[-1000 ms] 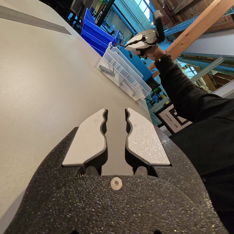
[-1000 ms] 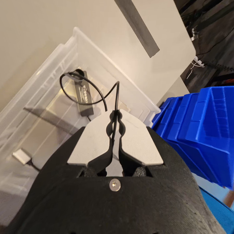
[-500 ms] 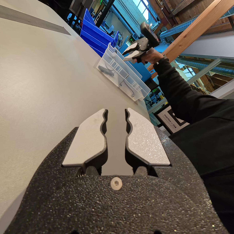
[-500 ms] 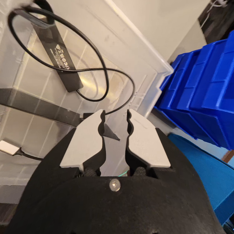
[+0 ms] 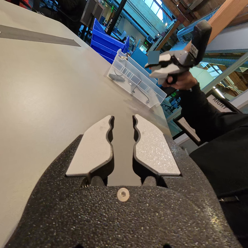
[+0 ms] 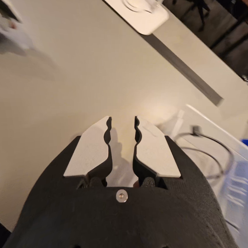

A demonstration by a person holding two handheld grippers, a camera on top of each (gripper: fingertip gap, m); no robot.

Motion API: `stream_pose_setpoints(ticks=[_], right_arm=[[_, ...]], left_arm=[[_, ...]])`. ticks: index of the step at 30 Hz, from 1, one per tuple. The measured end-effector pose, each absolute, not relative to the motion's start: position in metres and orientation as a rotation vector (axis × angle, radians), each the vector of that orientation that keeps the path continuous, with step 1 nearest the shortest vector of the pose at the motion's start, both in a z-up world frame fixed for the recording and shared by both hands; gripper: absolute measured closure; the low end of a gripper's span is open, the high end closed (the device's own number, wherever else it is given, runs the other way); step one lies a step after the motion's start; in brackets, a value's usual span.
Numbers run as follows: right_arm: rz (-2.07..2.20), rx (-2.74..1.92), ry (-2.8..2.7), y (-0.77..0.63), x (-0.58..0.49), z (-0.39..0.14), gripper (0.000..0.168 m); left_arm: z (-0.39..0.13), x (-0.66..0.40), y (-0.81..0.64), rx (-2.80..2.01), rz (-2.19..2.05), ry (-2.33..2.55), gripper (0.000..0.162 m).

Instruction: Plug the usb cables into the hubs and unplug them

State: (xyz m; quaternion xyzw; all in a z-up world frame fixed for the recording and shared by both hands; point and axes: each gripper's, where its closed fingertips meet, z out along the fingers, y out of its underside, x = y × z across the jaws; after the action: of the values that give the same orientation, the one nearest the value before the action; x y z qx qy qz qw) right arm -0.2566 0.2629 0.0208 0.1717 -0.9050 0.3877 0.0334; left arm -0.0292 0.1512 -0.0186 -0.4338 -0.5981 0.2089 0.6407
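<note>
Two grippers: both empty
Left gripper: fingers parted, low over table
Right gripper: fingers parted, raised above table, beside bin
Hub: black, lying in bin
Cable: black, looped in bin, untouched
Blue bins: stacked behind bin

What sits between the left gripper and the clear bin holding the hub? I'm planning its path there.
Nothing: in the left wrist view only bare table lies between the left gripper and the clear bin.
</note>
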Motion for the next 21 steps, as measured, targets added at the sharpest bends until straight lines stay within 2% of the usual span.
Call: stream_pose_setpoints(ticks=[4, 9, 12, 15, 21], right_arm=[[1.252, 0.669, -2.842, 0.247, -0.175, -0.03, 0.137], [1.175, 0.642, -2.917, 0.232, -0.156, -0.097, 0.136], [1.216, 0.593, -2.892, 0.227, -0.161, -0.101, 0.136], [1.215, 0.587, -2.91, 0.227, -0.164, -0.102, 0.136], [1.218, 0.679, -2.935, 0.23, -0.157, -0.102, 0.137]], left_arm=[[-0.015, -0.026, 0.149, -0.992, 0.567, -1.365, 0.132], [-0.009, -0.002, 0.142, -0.973, 0.704, -1.419, 0.123], [0.007, 0.034, 0.134, -0.917, 0.834, -1.459, 0.12], [0.045, 0.089, 0.118, -0.861, 1.041, -1.509, 0.12], [0.117, 0.235, 0.013, -1.045, 1.693, -1.95, 0.113]])
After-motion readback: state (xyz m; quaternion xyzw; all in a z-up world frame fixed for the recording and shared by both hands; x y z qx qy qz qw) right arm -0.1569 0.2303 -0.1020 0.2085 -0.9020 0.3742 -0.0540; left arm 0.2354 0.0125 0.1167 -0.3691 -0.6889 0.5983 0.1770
